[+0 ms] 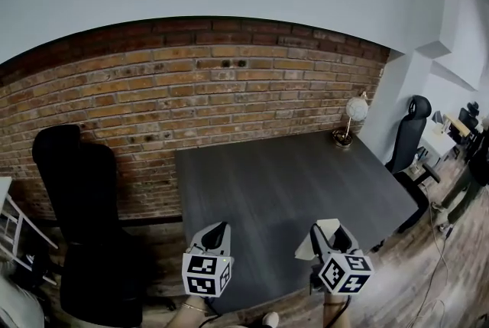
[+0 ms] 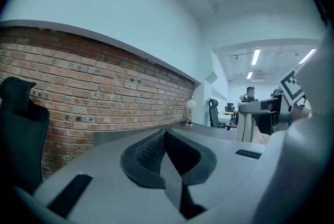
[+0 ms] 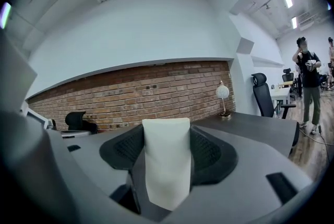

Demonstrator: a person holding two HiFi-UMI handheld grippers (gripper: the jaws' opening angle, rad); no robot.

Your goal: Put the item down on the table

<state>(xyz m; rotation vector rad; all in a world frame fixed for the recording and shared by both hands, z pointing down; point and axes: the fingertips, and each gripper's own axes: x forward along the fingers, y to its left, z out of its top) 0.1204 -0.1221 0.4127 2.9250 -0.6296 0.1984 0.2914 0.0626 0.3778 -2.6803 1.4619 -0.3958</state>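
The item (image 3: 167,160) is a plain off-white piece, smooth and unprinted. Its far end is square-cut and it narrows towards the jaws, though whether it is paper or a soft pouch is hard to tell. The right gripper (image 1: 330,233) has it pinched between both dark ribbed pads, with the pale end sticking out past the tips. It is held up over the near edge of the dark grey table (image 1: 290,173), right of the middle. The left gripper (image 1: 216,231) is just beside it to the left, with its jaws pressed together on nothing. A globe lamp (image 1: 351,116) stands on the far right corner by the brick wall (image 1: 191,82), and a black chair (image 1: 84,196) stands to the left.
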